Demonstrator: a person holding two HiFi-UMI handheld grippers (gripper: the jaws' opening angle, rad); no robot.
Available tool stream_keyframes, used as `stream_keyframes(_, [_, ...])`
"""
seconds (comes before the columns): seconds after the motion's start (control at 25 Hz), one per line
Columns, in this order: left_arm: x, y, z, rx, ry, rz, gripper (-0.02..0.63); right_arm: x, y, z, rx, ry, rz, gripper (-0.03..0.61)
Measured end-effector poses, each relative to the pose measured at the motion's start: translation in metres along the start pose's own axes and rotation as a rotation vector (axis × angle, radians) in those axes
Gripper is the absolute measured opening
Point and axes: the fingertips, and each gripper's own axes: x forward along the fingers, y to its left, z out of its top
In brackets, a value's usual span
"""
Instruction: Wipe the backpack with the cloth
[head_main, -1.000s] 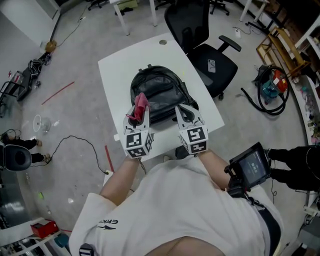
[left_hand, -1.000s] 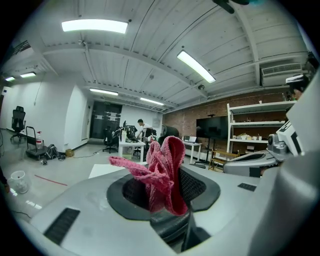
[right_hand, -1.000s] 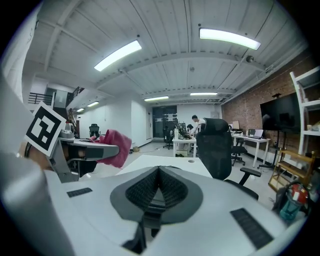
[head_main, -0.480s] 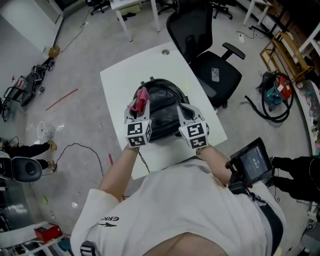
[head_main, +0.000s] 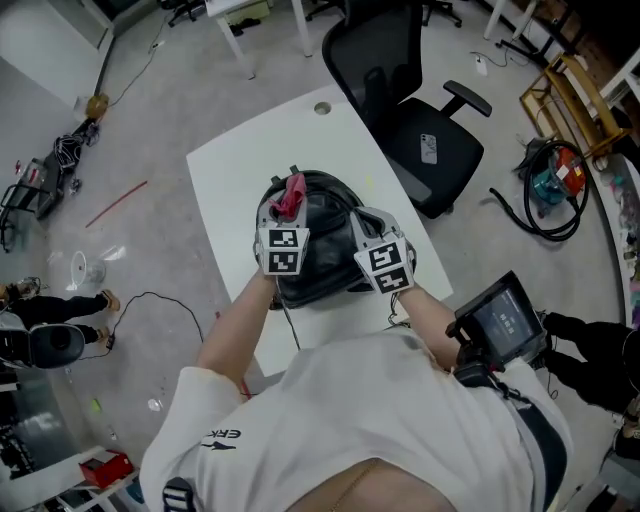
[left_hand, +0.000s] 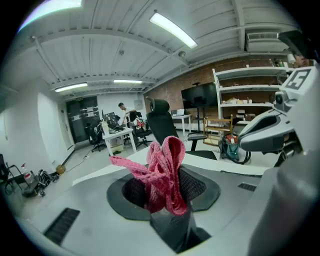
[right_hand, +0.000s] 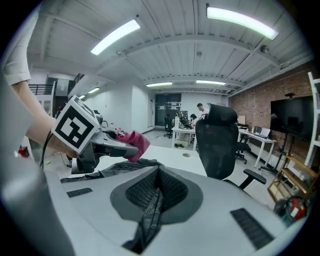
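In the middle of the head view a black backpack (head_main: 325, 255) lay on a white tabletop (head_main: 235, 170), with a black office chair (head_main: 395, 80) just past the tabletop's upper right edge. The left gripper (left_hand: 165, 200) had its jaws pressed together on a pink cloth (left_hand: 162, 172) – the bunched folds stood up out of the jaws. In the head view the cloth sat at the backpack's upper left edge, though whether it touched the bag could not be told. The right gripper (right_hand: 154, 192) was at the backpack's right side, its jaws closed on a fold of the bag's black fabric, which ran down between them. In the right gripper view the left gripper and cloth showed at the left of the frame.
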Motion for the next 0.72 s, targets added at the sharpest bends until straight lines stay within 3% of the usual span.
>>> stream_keyframes(0.32, [0.041,-0.025,-0.044,0.165,0.218,-0.103,0.146,0.007,-0.001,-0.016,0.013,0.052,0.021,0.003])
stream_keyframes(0.52, [0.066,-0.035,-0.071,0.187,0.366,-0.153,0.146,0.022,-0.01,-0.024,0.017,0.075,0.038,0.003])
stream_keyframes(0.72, [0.084,-0.026,-0.078,0.202,0.433,-0.14,0.146,0.04,-0.013,-0.034,0.003,0.098,0.073,0.003])
